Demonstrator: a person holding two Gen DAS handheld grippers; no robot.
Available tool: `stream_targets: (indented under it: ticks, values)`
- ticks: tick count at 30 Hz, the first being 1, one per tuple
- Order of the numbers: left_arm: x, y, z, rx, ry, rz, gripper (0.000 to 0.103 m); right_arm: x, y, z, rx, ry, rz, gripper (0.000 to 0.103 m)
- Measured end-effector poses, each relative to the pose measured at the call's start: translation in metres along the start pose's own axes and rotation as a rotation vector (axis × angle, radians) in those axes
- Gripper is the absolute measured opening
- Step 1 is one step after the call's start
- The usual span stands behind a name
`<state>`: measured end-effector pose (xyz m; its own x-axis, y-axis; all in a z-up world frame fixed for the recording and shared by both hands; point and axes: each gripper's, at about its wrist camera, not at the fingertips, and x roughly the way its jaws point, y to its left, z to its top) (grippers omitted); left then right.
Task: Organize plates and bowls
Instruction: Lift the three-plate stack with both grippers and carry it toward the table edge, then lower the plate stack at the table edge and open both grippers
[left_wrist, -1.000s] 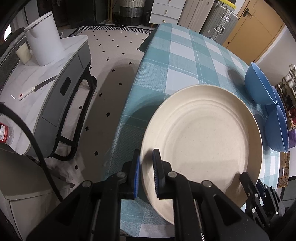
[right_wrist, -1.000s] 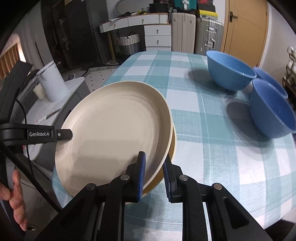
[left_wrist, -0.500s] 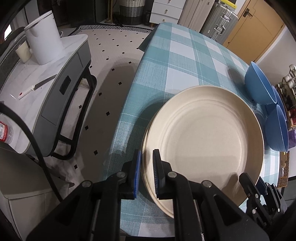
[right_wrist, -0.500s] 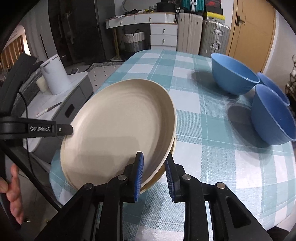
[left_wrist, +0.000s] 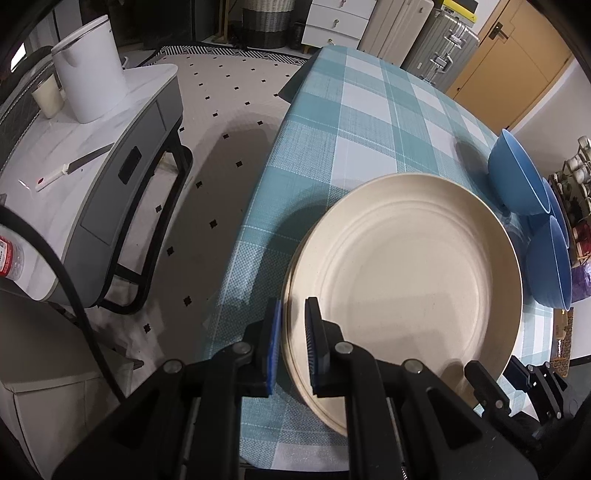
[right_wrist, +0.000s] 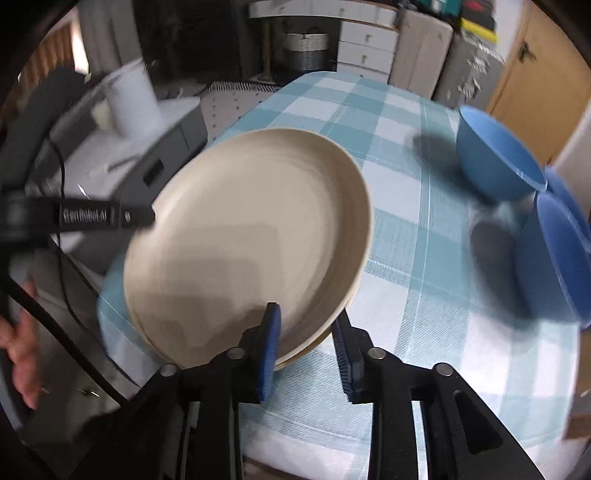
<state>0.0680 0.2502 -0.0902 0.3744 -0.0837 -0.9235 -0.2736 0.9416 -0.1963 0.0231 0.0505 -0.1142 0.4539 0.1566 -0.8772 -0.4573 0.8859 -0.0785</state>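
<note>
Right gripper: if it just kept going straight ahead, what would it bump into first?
Probably the rim of the top cream plate, which already sits between the open fingers of the right gripper. The picture is blurred, so depth is uncertain.

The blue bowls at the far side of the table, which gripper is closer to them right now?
Right. The right gripper, jaws open, straddles the cream plate's rim on the side facing the blue bowls. The left gripper is at the plate's opposite rim, by the table edge.
</note>
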Motion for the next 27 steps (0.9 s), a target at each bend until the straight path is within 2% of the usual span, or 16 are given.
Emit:
stream_targets:
  ticks: [10,14,23,27]
  values:
    - [-0.002,0.001,0.001,0.0,-0.004,-0.008,0.01,-0.007,-0.023,-0.003,0.034,-0.046,0.018,0.029]
    - [-0.002,0.0,0.001,-0.002,-0.005,-0.009,0.01,-0.006,-0.026,-0.001,0.036,-0.033,0.107,0.029]
    - [-0.004,0.002,0.0,-0.011,-0.009,-0.012,0.01,0.002,-0.042,0.0,0.125,-0.02,0.202,0.029]
    - [-0.009,-0.002,-0.003,0.008,-0.033,0.014,0.01,-0.006,-0.053,-0.001,0.161,-0.073,0.221,0.029]
